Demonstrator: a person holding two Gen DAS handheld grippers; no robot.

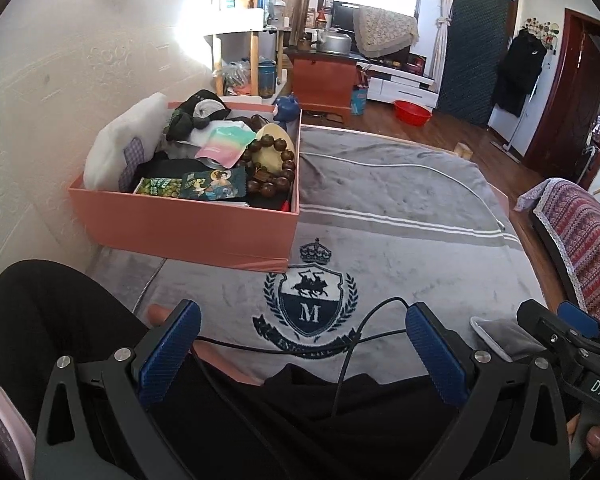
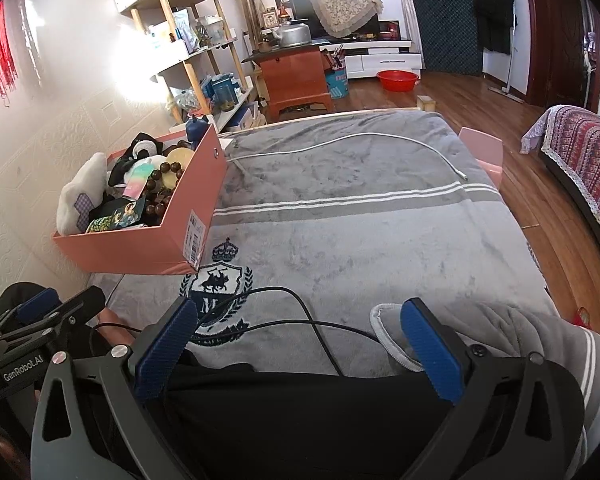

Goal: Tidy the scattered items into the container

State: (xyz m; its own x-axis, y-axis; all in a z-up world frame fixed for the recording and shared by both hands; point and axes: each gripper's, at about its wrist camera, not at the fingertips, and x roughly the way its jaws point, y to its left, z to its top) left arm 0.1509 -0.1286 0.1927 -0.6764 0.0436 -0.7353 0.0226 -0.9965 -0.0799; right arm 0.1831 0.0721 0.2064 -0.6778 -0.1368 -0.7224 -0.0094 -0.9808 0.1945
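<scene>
A grey blanket (image 1: 400, 216) with a navy crest covers the bed, filling most of both views. At the far left, against the wall, sits the pink box (image 1: 188, 228) — packed with a white pillow (image 1: 120, 140), a string of dark wooden beads (image 1: 274, 168), snack packets (image 1: 196, 186) and dark cloth. A white cable (image 1: 420, 170) lies loose on the blanket, right of the box and well apart from it, curving toward the bed's right edge. Near the camera, the left claw (image 1: 304, 352) and the right claw (image 2: 300, 348) both hang over the person's black-clad lap — each with its blue pads spread apart, holding nothing.
</scene>
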